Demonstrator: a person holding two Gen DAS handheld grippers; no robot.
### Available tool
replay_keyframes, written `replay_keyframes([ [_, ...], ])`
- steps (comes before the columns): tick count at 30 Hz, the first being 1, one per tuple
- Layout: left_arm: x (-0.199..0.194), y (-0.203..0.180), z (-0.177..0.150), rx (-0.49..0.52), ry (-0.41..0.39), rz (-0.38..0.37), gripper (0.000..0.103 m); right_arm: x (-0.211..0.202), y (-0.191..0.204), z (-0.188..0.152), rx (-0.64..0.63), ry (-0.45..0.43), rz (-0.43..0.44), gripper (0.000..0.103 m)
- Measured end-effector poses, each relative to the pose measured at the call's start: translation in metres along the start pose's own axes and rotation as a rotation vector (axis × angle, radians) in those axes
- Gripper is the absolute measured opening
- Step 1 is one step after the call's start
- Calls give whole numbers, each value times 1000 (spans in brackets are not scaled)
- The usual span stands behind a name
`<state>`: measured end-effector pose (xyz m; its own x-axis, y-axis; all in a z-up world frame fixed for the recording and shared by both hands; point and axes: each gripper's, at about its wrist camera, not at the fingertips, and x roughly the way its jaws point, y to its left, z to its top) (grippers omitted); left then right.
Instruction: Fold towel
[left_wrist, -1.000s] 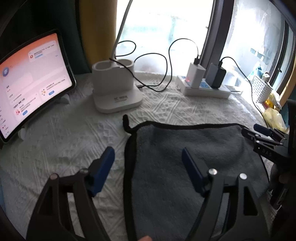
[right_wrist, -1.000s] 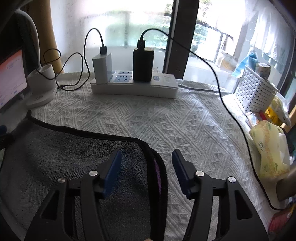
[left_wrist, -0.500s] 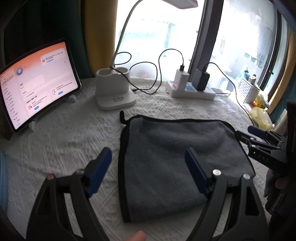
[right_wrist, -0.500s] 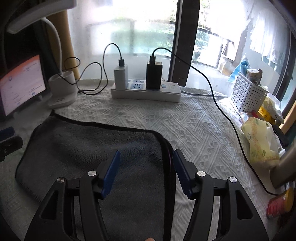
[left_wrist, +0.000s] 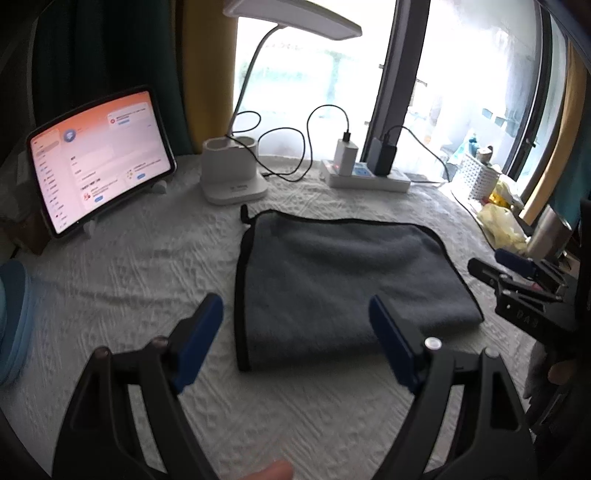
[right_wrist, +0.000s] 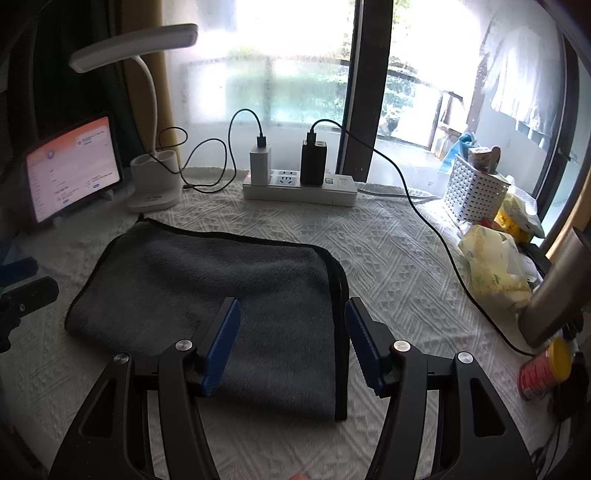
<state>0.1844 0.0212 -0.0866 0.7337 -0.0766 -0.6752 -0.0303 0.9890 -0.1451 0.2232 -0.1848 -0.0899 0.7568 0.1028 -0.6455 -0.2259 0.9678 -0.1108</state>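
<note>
A grey towel with black trim (left_wrist: 343, 280) lies folded flat on the white textured tablecloth (left_wrist: 147, 266); it also shows in the right wrist view (right_wrist: 221, 295). My left gripper (left_wrist: 295, 332) is open and empty, raised above the towel's near left part. My right gripper (right_wrist: 291, 339) is open and empty, raised above the towel's near right edge. The right gripper also shows at the right of the left wrist view (left_wrist: 517, 273).
A lit tablet (left_wrist: 99, 158) stands at the back left. A white desk lamp base (left_wrist: 232, 177) and a power strip with chargers (left_wrist: 365, 177) sit behind the towel. A white basket (right_wrist: 476, 188), plastic bags (right_wrist: 495, 266), a metal bottle (right_wrist: 557, 291) and a red can (right_wrist: 543, 369) crowd the right side.
Both grippers have pulled back and up from the towel, which now lies flat and free. Both stay open.
</note>
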Motion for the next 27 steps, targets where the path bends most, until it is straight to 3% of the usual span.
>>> replay_keyframes([
  [20, -90, -8, -33, 24, -85, 56, 82, -94, 12, -36, -11, -95, -11, 62],
  [27, -124, -9, -29, 19, -158, 67, 82, -142, 15, -32, -22, -186, -15, 62],
])
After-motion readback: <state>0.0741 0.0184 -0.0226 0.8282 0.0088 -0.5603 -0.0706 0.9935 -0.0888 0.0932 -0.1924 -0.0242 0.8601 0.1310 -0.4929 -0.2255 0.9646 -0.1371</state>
